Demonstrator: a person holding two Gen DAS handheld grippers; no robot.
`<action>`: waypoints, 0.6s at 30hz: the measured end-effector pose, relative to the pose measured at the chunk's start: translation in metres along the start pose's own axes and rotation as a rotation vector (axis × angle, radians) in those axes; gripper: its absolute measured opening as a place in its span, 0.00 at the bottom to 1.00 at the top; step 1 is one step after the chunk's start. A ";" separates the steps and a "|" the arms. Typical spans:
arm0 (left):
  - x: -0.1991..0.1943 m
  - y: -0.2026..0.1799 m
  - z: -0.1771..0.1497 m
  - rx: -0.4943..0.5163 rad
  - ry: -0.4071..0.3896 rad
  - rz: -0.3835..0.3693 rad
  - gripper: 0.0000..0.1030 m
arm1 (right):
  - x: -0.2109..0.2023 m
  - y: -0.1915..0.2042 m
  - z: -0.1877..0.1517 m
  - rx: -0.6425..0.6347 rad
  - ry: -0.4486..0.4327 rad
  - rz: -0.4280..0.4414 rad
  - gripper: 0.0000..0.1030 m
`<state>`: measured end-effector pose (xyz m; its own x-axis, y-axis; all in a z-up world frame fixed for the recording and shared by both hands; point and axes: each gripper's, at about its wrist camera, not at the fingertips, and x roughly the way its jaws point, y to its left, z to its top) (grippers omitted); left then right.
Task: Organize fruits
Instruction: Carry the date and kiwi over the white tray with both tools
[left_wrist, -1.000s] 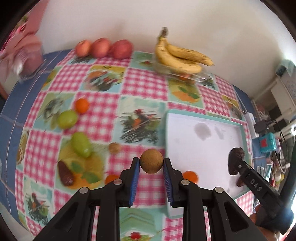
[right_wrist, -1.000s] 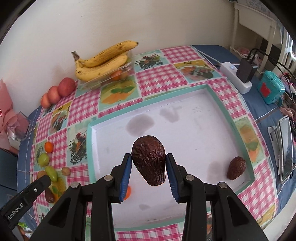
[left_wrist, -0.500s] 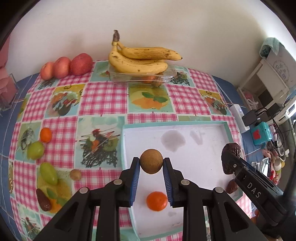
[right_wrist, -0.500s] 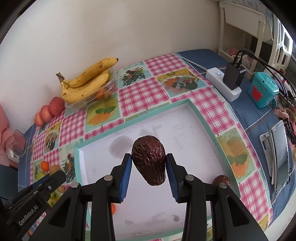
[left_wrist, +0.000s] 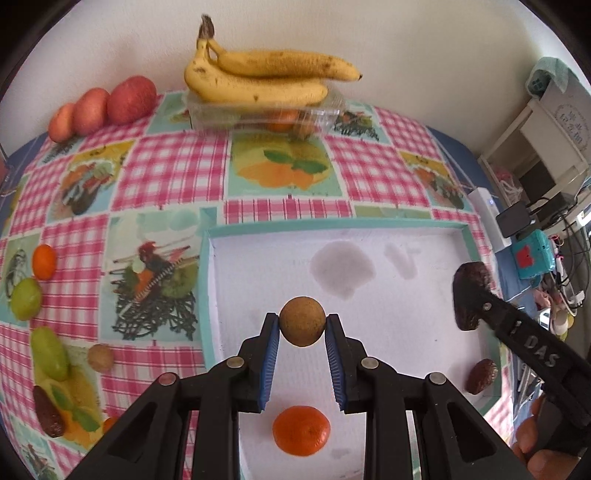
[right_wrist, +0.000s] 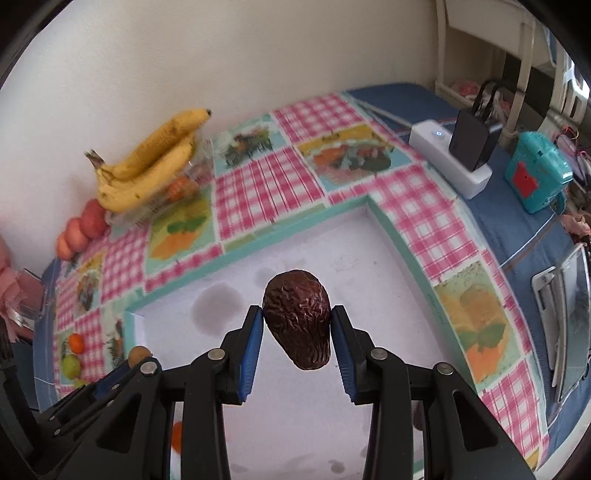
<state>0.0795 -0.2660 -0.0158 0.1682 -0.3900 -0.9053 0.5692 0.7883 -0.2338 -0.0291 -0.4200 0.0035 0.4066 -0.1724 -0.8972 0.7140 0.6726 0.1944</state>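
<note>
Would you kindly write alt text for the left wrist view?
The left tongs grip a small round brown fruit above a white tray holding a tangerine and a date. Bananas sit by the far wall.

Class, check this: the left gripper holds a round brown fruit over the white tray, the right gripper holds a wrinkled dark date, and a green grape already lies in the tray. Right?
Not quite. The fruit below the left gripper in the white tray is an orange mandarin, as the left wrist view shows. The rest holds.
</note>
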 end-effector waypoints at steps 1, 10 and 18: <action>0.004 0.001 -0.001 -0.002 0.006 -0.002 0.26 | 0.005 -0.001 -0.001 -0.001 0.012 -0.004 0.38; 0.028 0.006 -0.007 -0.009 0.038 0.000 0.26 | 0.038 -0.002 -0.011 -0.024 0.082 -0.070 0.38; 0.034 0.004 -0.008 -0.004 0.044 0.013 0.26 | 0.038 0.004 -0.011 -0.055 0.078 -0.098 0.38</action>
<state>0.0807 -0.2721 -0.0506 0.1404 -0.3585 -0.9229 0.5638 0.7952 -0.2231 -0.0174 -0.4161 -0.0345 0.2891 -0.1842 -0.9394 0.7148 0.6943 0.0839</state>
